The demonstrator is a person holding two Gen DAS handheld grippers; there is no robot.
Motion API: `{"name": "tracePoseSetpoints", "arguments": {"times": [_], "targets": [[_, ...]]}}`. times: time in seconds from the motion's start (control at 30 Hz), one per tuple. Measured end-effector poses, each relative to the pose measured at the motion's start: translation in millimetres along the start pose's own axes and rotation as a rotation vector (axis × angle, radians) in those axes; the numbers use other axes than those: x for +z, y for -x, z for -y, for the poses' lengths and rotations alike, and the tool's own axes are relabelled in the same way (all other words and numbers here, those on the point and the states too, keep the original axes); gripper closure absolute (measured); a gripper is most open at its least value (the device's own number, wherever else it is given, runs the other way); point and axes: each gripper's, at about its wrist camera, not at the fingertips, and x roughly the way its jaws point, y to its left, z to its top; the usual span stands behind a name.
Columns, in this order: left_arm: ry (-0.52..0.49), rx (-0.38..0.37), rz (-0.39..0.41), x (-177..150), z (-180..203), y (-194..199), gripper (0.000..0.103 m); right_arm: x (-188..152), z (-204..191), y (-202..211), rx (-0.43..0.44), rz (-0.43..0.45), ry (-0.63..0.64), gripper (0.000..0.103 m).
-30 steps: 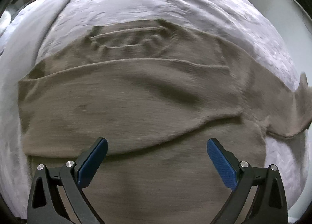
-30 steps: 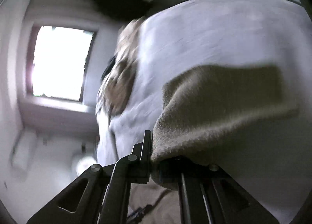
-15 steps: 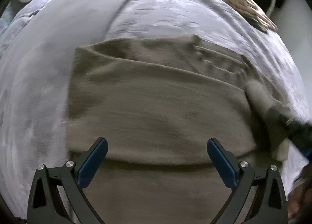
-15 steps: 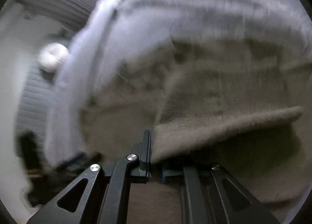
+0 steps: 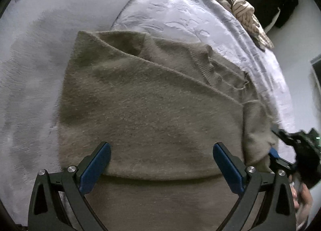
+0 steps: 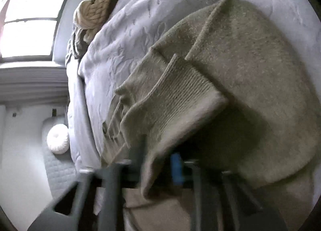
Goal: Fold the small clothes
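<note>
From the left wrist view I see my left hand-held gripper (image 5: 161, 167) spread wide, its blue pads (image 5: 96, 167) apart at the lower left and lower right of the frame, with nothing clamped between them. They hang over the tan knit sweater (image 5: 152, 110), which fills the centre of the picture and lies on the pale lavender bedspread (image 5: 180, 12) of the bed. One panel of the sweater is folded diagonally across the body, its edge running from the upper left down to the right, and the ribbed collar (image 5: 204, 64) shows just above that edge. A loose thread hangs at the right side of the fold.

At the right edge of that view I can make out my right hand-held gripper (image 5: 275, 155), a sliver of blue pad pressed against the sweater's sleeve (image 5: 256, 136), with part of my hand (image 5: 303, 196) behind it in the lower right corner.

The right wrist view is blurred along the bottom, but the fingers (image 6: 176, 166) there sit nearly together and the ribbed sleeve cuff (image 6: 176, 102) rises out from between them, so I read the right one as clamped on the sleeve. The cuff stands lifted above the folded body, casting a shadow on it.

A bundle of beige and striped fabric (image 5: 244, 12) lies at the far edge of the bed, upper right in the left view. A round white cushion (image 6: 58, 138) sits at the lower left of the right view, below a bright window (image 6: 30, 18).
</note>
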Motion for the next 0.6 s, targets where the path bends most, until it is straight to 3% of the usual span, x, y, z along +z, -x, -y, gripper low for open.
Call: {"name": "tracePoseSetpoints", "arguments": {"times": [0.13,0.27,0.33,0.5,0.6], "targets": [[0.049,-0.095,-0.016,4.4,-8.5,-0.5,0.001,-11.0,-54.8,-8.9,-0.013,-0.030,0.264,0.094],[0.085,-0.199,-0.029,10.7,-17.2,-1.9,0.001,-62.6,-117.3,-41.5,-0.051,-0.150,0.616,0.094],[0.109,-0.253,-0.037,10.8,-25.3,1.0,0.001,-92.3,-129.0,-62.1,-0.101,-0.225,0.732,0.094],[0.144,-0.344,-0.043,18.2,-24.6,-2.1,0.001,-132.5,-123.2,-89.1,-0.228,-0.340,0.841,0.087],[0.133,-0.345,-0.056,17.9,-20.6,-5.6,0.001,-132.7,-112.9,-78.3,-0.186,-0.372,0.801,0.063]]}}
